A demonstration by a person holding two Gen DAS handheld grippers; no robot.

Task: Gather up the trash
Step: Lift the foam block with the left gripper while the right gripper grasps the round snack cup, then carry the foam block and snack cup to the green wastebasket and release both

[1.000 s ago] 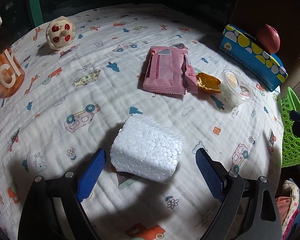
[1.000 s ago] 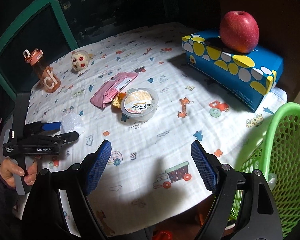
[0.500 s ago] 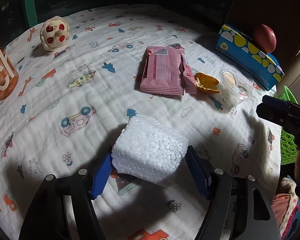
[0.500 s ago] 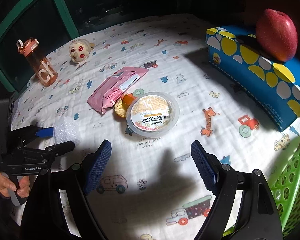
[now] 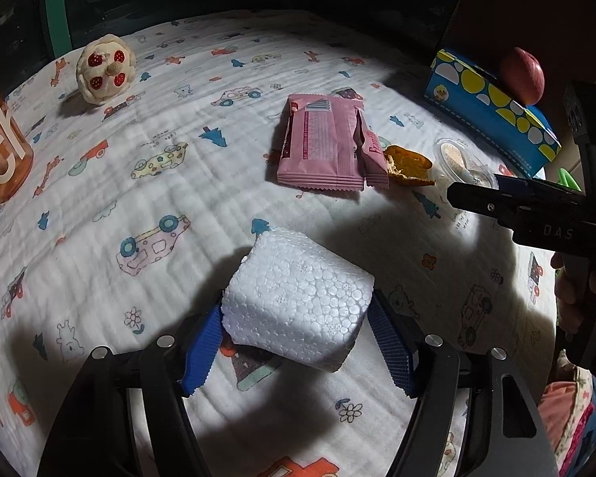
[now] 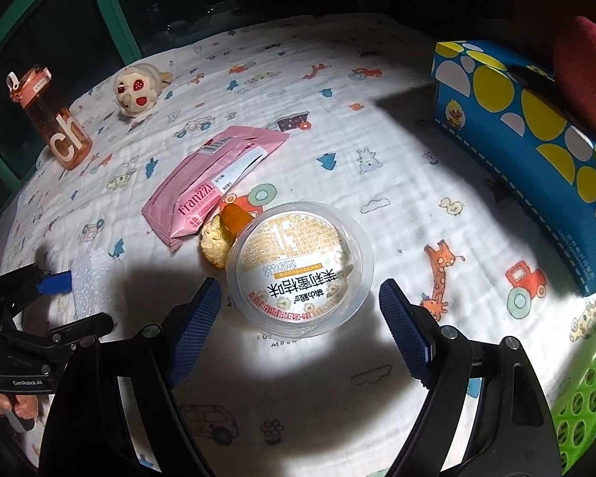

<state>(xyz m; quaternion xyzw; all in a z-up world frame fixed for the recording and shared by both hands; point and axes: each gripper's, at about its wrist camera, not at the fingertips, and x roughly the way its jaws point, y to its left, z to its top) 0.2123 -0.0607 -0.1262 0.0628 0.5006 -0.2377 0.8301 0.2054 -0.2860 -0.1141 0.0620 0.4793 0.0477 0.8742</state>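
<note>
On the printed cloth [image 5: 147, 183], the left gripper [image 5: 296, 344] clamped the foam block [image 5: 298, 298] by its sides — a grip fit for lifting. Right gripper [image 6: 300, 324] hung open, straddling the plastic cup [image 6: 300, 266] — green basket [image 6: 588, 413] waited nearby.

Left gripper [image 5: 296, 342]: angled steeply down, blue pads [image 5: 201, 351] pressed on both flanks of foam block [image 5: 298, 302], grip firm. Seen from right wrist view, left gripper [image 6: 55, 298] sits at far left, a hand [image 6: 8, 401] wrapped on its handle, partly cut off, dim. Right gripper [image 6: 300, 330]: angled down, jaws wide apart, pads clear of everything, nothing held.
</note>
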